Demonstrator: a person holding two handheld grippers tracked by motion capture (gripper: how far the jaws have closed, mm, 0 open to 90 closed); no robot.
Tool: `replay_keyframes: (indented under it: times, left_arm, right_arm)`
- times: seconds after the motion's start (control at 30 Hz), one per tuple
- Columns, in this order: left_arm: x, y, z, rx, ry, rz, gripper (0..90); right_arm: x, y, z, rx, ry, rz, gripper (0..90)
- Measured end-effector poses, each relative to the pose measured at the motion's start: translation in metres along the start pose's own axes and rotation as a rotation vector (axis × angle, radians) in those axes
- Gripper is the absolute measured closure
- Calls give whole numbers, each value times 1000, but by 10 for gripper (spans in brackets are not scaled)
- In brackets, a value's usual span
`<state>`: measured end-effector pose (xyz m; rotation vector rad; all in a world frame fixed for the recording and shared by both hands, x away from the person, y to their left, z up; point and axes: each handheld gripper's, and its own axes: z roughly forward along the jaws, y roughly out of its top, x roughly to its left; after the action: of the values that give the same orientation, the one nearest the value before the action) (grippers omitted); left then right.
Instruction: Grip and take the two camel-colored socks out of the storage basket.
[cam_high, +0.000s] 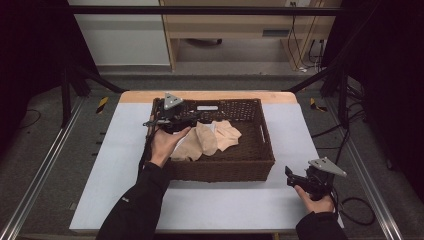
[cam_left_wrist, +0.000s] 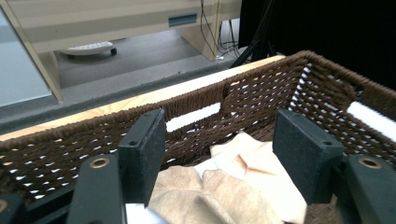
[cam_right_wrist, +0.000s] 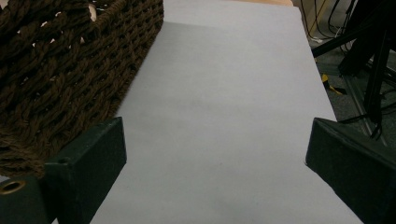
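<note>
**Left tool poised over cloths in the wicker basket**

A dark brown wicker basket (cam_high: 252, 162) is seen on the grey-covered worktop (cam_high: 225, 205), its long axis running across the worktop from left to right. Inside it, towards the left and middle, a loose heap of beige cloths (cam_high: 210, 137) is spread, with a white piece (cam_left_wrist: 212, 164) partly showing beneath them in the left gripper view. No single direction can be given for the heap; its folds run roughly across the basket floor.

The left tool (cam_high: 172, 120) is held inside the basket at its far-left corner, just above the cloths, with its jaws spread wide and nothing between them. The right tool (cam_high: 300, 180) is rested on the worktop just off the basket's near-right corner, its jaws likewise wide apart and empty.

The cloths are judged to be light, soft and limp, so they would sag and trail once lifted, and more than one layer could be caught at once. A raised fold or a free edge of the top cloth is judged the best place for a pinch. The basket is judged stiff and fairly light, and might be shifted if a cloth snagged on the weave.
</note>
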<state>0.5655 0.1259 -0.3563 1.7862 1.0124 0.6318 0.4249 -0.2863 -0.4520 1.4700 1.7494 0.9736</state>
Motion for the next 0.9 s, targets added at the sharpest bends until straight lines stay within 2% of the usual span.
replay_keyframes:
  times: [0.1,0.3,0.4,0.53,0.77,0.9]
  left_arm:
    - [0,-4,10,30,16,7,355]
    - [-3,-16,29,122,34,23,365]
    - [-5,-22,33,142,27,21,372]
    - [-8,-29,39,180,17,42,397]
    - [-11,-36,43,235,32,59,446]
    - [-15,-39,46,268,41,89,463]
  right_arm:
    - [0,0,0,1,-1,-3,54]
    - [0,0,0,3,-3,-7,54]
    - [0,0,1,3,-4,-12,54]
    - [1,-1,1,7,-5,-15,55]
    - [1,-1,2,11,-7,-19,55]
    - [2,-1,2,13,-6,-16,55]
